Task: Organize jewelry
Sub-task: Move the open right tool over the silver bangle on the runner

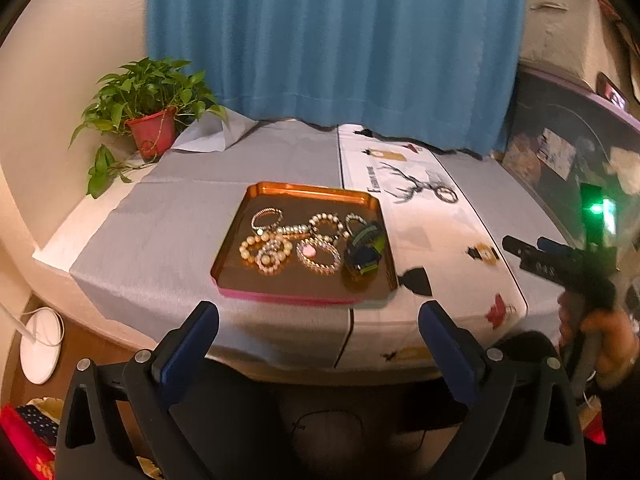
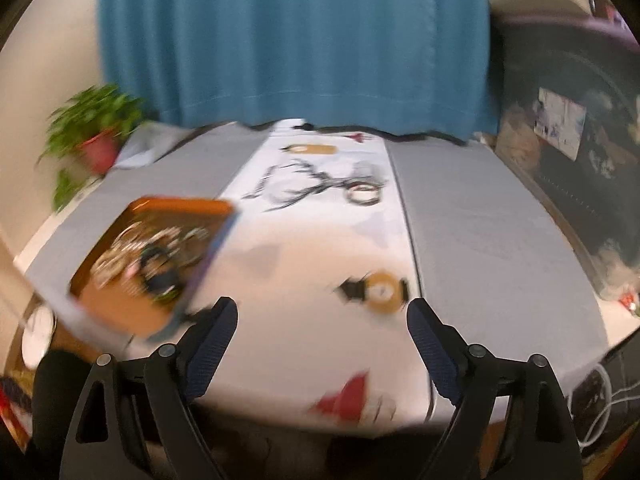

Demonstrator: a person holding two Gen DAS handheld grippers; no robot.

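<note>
A copper tray (image 1: 288, 285) lies on the grey-and-white cloth of the table. It holds several pieces: pearl bracelets (image 1: 264, 252), a bangle with a pink face (image 1: 318, 255) and a dark watch with a green strap (image 1: 365, 249). My left gripper (image 1: 319, 312) hovers open just before the tray's near rim, with nothing between its fingers. A hand carries my right gripper (image 1: 526, 246) at the right of the left wrist view. In the blurred right wrist view the right gripper (image 2: 321, 306) stands open and empty over the white runner, with the tray (image 2: 120, 308) to its left.
A potted plant (image 1: 148, 104) stands at the table's back left, in front of a blue curtain (image 1: 336, 40). The white runner (image 2: 320, 248) bears printed motifs: a deer, a yellow watch. A dark cabinet (image 1: 560, 152) borders the right side. A white lamp base (image 1: 40, 344) sits on the floor.
</note>
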